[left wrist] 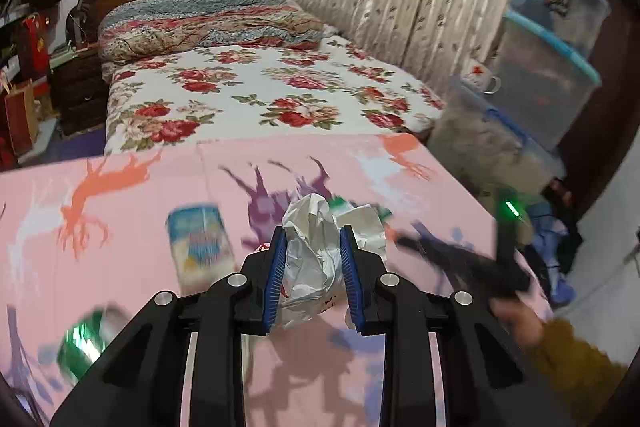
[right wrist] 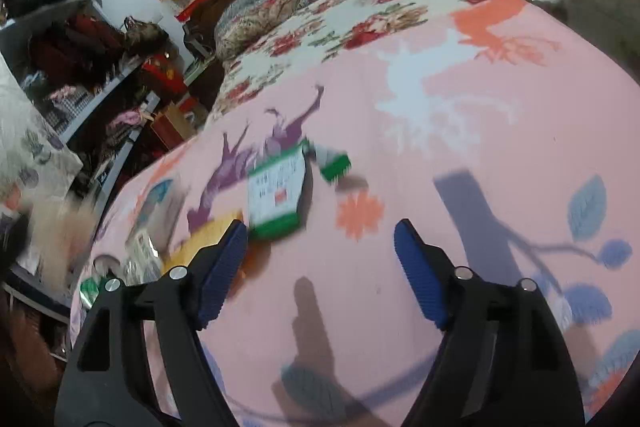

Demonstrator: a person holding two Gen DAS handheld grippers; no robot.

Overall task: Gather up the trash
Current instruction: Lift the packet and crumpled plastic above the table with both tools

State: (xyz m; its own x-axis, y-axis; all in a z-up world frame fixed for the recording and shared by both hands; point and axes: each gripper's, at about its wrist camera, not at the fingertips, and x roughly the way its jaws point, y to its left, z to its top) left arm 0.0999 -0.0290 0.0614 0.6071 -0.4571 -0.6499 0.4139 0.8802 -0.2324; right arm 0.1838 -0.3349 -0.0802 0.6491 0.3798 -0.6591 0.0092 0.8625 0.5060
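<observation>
My left gripper point(left wrist: 313, 239) is shut on a crumpled silver-white wrapper point(left wrist: 312, 259), held just above the pink patterned tabletop point(left wrist: 132, 255); the blue pads press it from both sides. A blue and white packet point(left wrist: 198, 239) lies to its left and a green can point(left wrist: 82, 345) sits at the lower left. In the right wrist view my right gripper point(right wrist: 320, 239) stands open with nothing between its fingers. A green and white carton point(right wrist: 276, 193) lies on the pink cloth just beyond its left finger, with a smaller green-edged piece point(right wrist: 334, 163) behind it. A yellow packet point(right wrist: 208, 237) lies partly hidden behind that finger.
A bed with a flowered cover point(left wrist: 260, 95) runs behind the table. Stacked clear storage boxes point(left wrist: 548, 67) stand at the right by the curtain. The other hand and its gripper point(left wrist: 472, 259) blur across the right of the table. Cluttered shelves point(right wrist: 80, 67) stand on the left.
</observation>
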